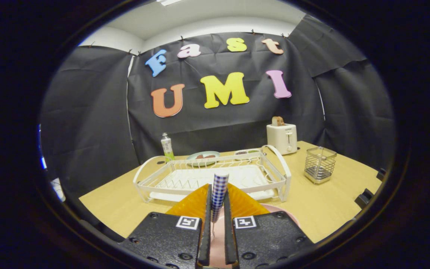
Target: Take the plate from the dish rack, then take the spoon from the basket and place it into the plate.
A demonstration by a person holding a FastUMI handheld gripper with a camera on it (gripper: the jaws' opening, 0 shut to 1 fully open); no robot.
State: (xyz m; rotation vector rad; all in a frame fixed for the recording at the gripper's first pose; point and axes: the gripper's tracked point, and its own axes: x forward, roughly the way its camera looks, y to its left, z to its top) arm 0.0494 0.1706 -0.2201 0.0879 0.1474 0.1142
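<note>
My gripper (218,203) is shut on the spoon (219,190), whose blue-and-white checked handle stands upright between the two orange fingers (190,203). A thin metal part of the spoon hangs below the handle. Directly under the fingers lies the pink plate (280,212) on the wooden table, mostly hidden by the gripper body. The white wire dish rack (215,175) sits just beyond the fingers with nothing standing in it. The metal mesh basket (319,165) stands to the right of the rack.
A white toaster (282,137) with a slice of bread stands behind the rack's right end. A green-labelled bottle (167,147) and two dishes of food (202,157) sit behind the rack. The wooden table (330,209) ends near the black cloth wall.
</note>
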